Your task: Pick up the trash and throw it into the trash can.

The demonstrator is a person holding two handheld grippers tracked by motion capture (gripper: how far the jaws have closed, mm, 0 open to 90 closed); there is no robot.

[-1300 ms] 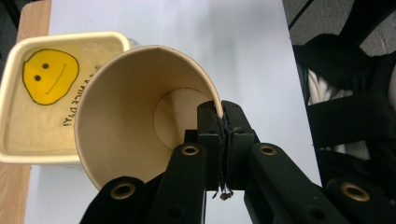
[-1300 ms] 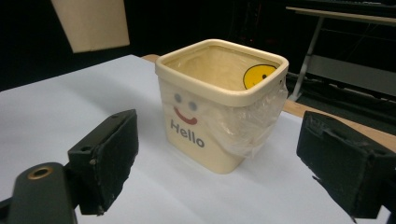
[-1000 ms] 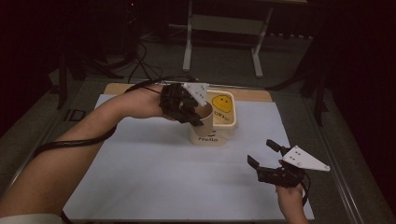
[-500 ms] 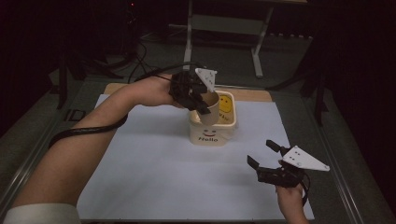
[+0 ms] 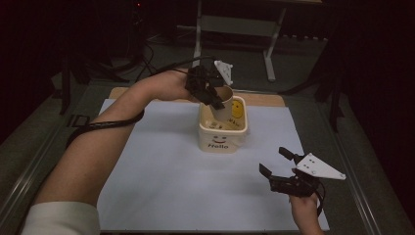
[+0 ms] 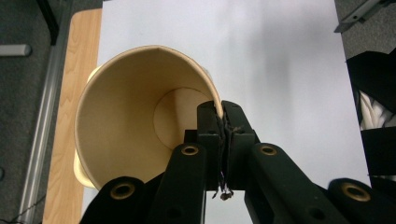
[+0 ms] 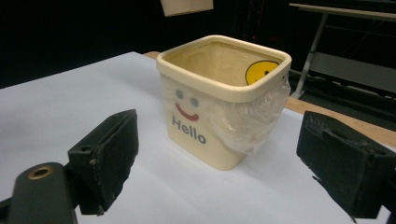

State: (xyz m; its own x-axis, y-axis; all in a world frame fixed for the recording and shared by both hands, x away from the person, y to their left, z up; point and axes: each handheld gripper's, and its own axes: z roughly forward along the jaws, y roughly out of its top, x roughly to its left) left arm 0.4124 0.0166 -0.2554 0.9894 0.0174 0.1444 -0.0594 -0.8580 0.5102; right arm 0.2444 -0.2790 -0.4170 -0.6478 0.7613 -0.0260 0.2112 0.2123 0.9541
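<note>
High view: my left claw (image 5: 215, 100) grips a paper cup (image 5: 223, 104) by its rim and holds it tipped over the square tub (image 5: 222, 132) marked "Hello". The cup hangs above the tub's opening, its lower end about level with the rim; I cannot tell whether it touches the tub. The tub stands at the back middle of the white sheet (image 5: 161, 171) on the worktop (image 5: 264, 99). My right claw (image 5: 275, 166) is well apart, low at the near right, jaws spread and holding nothing.

Left gripper view: the left claw (image 6: 221, 109) is pinched tight on the cup (image 6: 135, 116) wall, one jaw inside the rim and one outside. The cup's inside looks empty; I see no contents in it.

Right gripper view: the right claw (image 7: 215, 163) stands wide, facing the tub (image 7: 219, 98). The tub has a smiley face, a yellow sticker inside, and a clear plastic film (image 7: 254, 119) clinging to one side. The cup's bottom (image 7: 187, 6) shows at the top edge, above the tub.

Judgement: the grasp and the carry are done; the cup is over the tub. Left to do: lower or tip it in, release, withdraw. The right claw has taken no part so far.
</note>
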